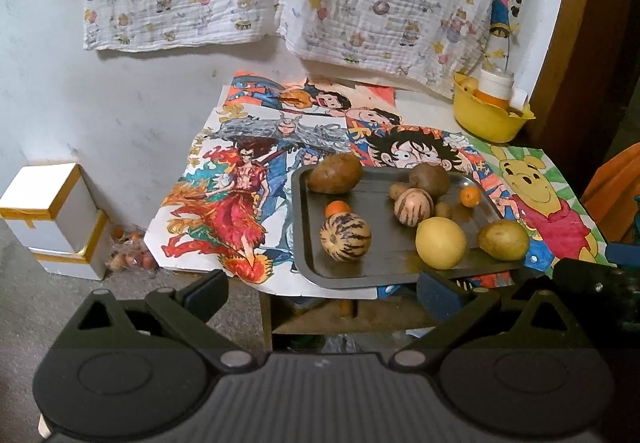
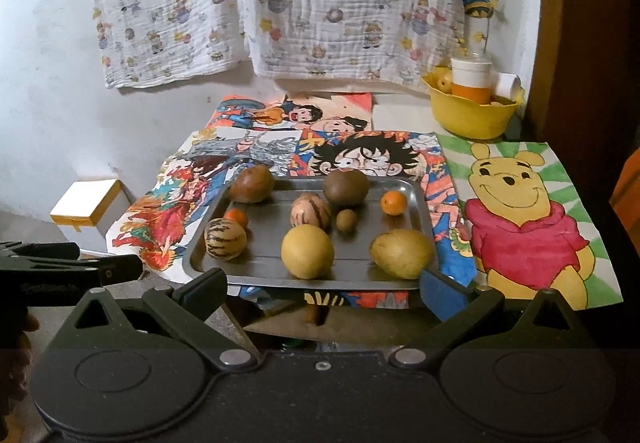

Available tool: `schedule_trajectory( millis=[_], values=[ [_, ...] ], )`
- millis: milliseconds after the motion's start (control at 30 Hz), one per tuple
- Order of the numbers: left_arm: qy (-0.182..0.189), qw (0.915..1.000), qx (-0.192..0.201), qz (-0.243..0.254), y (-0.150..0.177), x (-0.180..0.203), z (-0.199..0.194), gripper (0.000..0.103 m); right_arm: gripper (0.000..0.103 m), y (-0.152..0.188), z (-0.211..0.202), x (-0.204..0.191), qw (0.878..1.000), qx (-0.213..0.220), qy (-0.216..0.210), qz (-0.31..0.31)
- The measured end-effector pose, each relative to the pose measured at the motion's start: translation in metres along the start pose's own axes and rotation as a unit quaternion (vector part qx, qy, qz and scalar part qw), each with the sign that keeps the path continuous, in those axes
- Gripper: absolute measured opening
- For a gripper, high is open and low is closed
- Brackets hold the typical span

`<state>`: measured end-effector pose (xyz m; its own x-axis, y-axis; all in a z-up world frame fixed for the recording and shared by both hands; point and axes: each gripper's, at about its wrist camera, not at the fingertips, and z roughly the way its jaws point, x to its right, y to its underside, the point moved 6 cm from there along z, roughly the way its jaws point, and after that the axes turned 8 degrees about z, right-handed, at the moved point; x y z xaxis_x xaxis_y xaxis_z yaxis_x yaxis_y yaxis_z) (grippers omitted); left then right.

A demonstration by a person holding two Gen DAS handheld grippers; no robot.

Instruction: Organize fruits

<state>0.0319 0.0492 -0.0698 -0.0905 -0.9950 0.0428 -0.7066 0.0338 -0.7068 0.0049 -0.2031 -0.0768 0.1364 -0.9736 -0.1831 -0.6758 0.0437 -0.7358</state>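
Note:
A metal tray (image 1: 384,263) (image 2: 276,211) sits on a small table covered with cartoon posters. On it lie two striped melons (image 1: 345,238) (image 2: 225,238), a round yellow fruit (image 1: 441,242) (image 2: 307,251), a yellow-green mango (image 1: 503,239) (image 2: 401,253), brown fruits (image 1: 335,173) (image 2: 252,183), two small oranges (image 1: 469,196) (image 2: 394,202) and small kiwis (image 2: 346,220). My left gripper (image 1: 322,293) is open and empty, in front of the tray's near edge. My right gripper (image 2: 324,289) is open and empty, also just in front of the tray.
A yellow bowl (image 1: 486,119) (image 2: 468,115) with a white and orange container stands at the table's back right. White boxes (image 1: 52,211) sit on the floor at left. A patterned cloth hangs on the wall behind. The left gripper's body (image 2: 60,271) shows in the right wrist view.

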Motion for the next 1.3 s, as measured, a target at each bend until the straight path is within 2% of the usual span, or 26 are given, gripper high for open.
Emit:
schedule_trajectory(
  millis=[1300],
  values=[
    [-0.009,0.9999,-0.006,-0.001,-0.007,-0.001,0.018,0.102,0.102,-0.009,0.018,0.013,1.0,-0.007,0.01,0.014]
  ],
)
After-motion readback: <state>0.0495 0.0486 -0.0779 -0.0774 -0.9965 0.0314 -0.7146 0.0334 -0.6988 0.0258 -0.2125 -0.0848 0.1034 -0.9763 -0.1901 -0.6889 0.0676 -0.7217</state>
